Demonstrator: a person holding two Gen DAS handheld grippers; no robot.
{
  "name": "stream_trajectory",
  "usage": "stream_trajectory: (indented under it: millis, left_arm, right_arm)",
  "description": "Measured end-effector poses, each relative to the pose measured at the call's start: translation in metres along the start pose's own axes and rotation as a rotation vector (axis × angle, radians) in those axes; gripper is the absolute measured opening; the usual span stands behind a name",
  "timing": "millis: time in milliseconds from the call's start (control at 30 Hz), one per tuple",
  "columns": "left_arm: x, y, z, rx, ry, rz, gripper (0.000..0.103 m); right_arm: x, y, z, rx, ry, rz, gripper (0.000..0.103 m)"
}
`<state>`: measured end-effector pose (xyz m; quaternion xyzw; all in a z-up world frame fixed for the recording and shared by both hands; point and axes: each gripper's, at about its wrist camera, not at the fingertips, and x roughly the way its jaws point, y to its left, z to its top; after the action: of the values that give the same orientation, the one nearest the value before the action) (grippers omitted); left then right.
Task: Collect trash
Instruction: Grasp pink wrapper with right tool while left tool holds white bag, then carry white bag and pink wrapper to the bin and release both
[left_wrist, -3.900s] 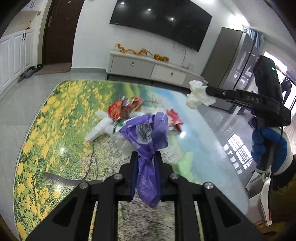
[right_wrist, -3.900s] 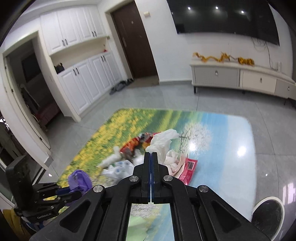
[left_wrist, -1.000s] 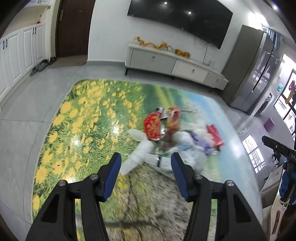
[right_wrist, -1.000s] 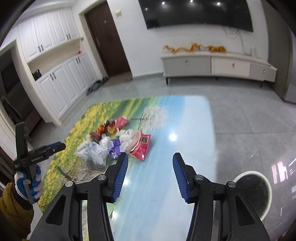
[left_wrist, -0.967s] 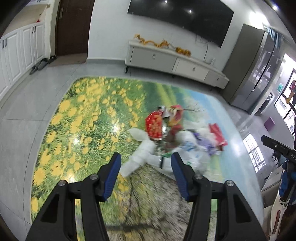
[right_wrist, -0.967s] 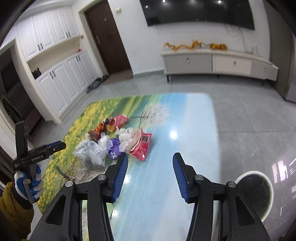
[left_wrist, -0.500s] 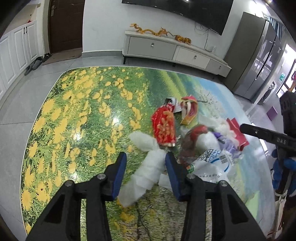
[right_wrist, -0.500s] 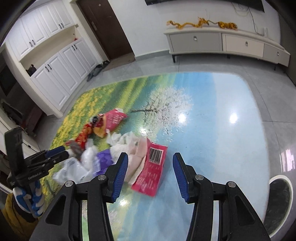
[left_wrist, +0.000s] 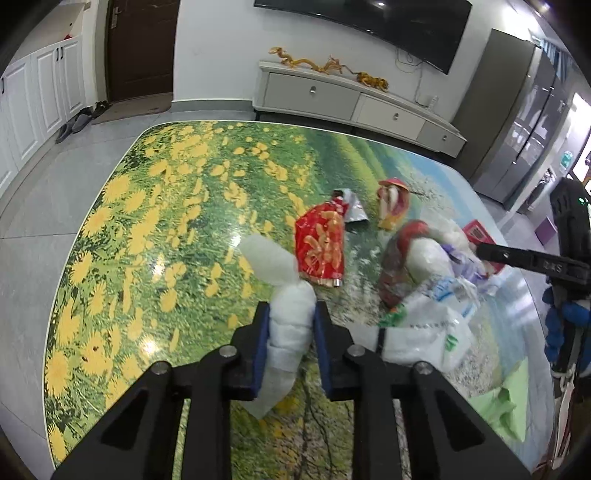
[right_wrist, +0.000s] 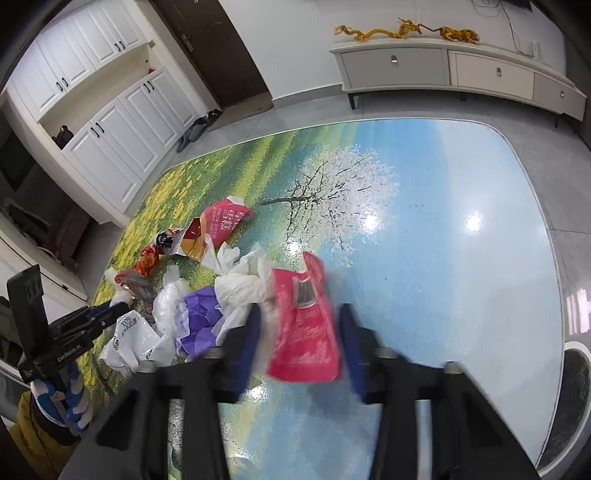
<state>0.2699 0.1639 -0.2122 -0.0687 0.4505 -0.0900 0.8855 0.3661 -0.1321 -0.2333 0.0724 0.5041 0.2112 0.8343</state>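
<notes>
A long white crumpled wad lies on the landscape-printed table. My left gripper is closing and its blue pads press on the wad's near end. In the right wrist view a pink snack packet lies between the jaws of my right gripper. These jaws are closing, with small gaps still showing on both sides of the packet. The rest of the trash pile holds a red-gold packet, a purple bag and white plastic bags.
A dark round bin with a white rim stands on the floor past the table's right edge. A printed white bag lies right of the left gripper. A gloved hand holds the right gripper. Grey tiled floor surrounds the table.
The left gripper sank onto the white wad and its jaws narrowed around it. The right gripper came down and forward over the pink packet, and its jaws narrowed too.
</notes>
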Motion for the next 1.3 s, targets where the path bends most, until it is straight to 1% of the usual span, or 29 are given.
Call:
stream_trajectory:
  millis: [200, 333, 367, 467, 533, 633, 667, 700, 733, 767, 833, 900, 1100, 1200, 1300]
  left_arm:
    - [-0.023, -0.018, -0.011, 0.044, -0.007, -0.059, 0.021]
    - [-0.035, -0.026, -0.021, 0.041, 0.020, -0.123, 0.021]
    - [-0.037, -0.029, -0.026, 0.044, 0.033, -0.126, 0.021]
    - [-0.040, -0.035, -0.040, 0.058, 0.060, -0.100, 0.021]
    - [-0.044, -0.038, -0.053, 0.065, 0.081, -0.082, 0.021]
    - [-0.053, -0.041, -0.073, 0.080, 0.107, -0.077, 0.021]
    - [-0.057, -0.043, -0.079, 0.084, 0.113, -0.089, 0.021]
    - [-0.062, -0.045, -0.085, 0.083, 0.120, -0.124, 0.021]
    - [-0.069, -0.048, -0.092, 0.074, 0.124, -0.178, 0.021]
    - [-0.076, -0.051, -0.097, 0.072, 0.119, -0.222, 0.021]
    - [-0.090, -0.059, -0.104, 0.082, 0.092, -0.272, 0.021]
    - [-0.106, -0.067, -0.104, 0.088, 0.054, -0.295, 0.021]
    - [-0.163, -0.079, -0.075, 0.085, -0.108, -0.307, 0.021]
    - [-0.180, -0.085, -0.060, 0.089, -0.152, -0.310, 0.021]
    - [-0.187, -0.100, -0.050, 0.112, -0.167, -0.307, 0.021]
  right_arm:
    - [-0.021, -0.004, -0.012, -0.007, -0.030, -0.003, 0.022]
    - [-0.044, -0.005, -0.028, -0.025, -0.051, -0.014, 0.022]
    - [-0.050, -0.004, -0.034, -0.032, -0.055, -0.018, 0.022]
    - [-0.071, -0.005, -0.050, -0.043, -0.070, -0.023, 0.022]
    - [-0.083, -0.006, -0.062, -0.046, -0.079, -0.026, 0.022]
    - [-0.102, -0.007, -0.080, -0.050, -0.093, -0.030, 0.022]
    - [-0.108, -0.007, -0.086, -0.051, -0.100, -0.030, 0.022]
    - [-0.114, -0.008, -0.092, -0.051, -0.108, -0.028, 0.022]
    - [-0.120, -0.007, -0.098, -0.051, -0.114, -0.026, 0.022]
    - [-0.126, -0.007, -0.104, -0.050, -0.123, -0.024, 0.022]
    - [-0.136, -0.007, -0.115, -0.048, -0.138, -0.021, 0.022]
    - [-0.146, -0.008, -0.126, -0.042, -0.151, -0.019, 0.022]
    - [-0.180, -0.011, -0.149, -0.027, -0.214, -0.016, 0.022]
    - [-0.194, -0.014, -0.156, -0.023, -0.245, -0.019, 0.022]
    - [-0.209, -0.022, -0.163, -0.017, -0.274, -0.021, 0.022]
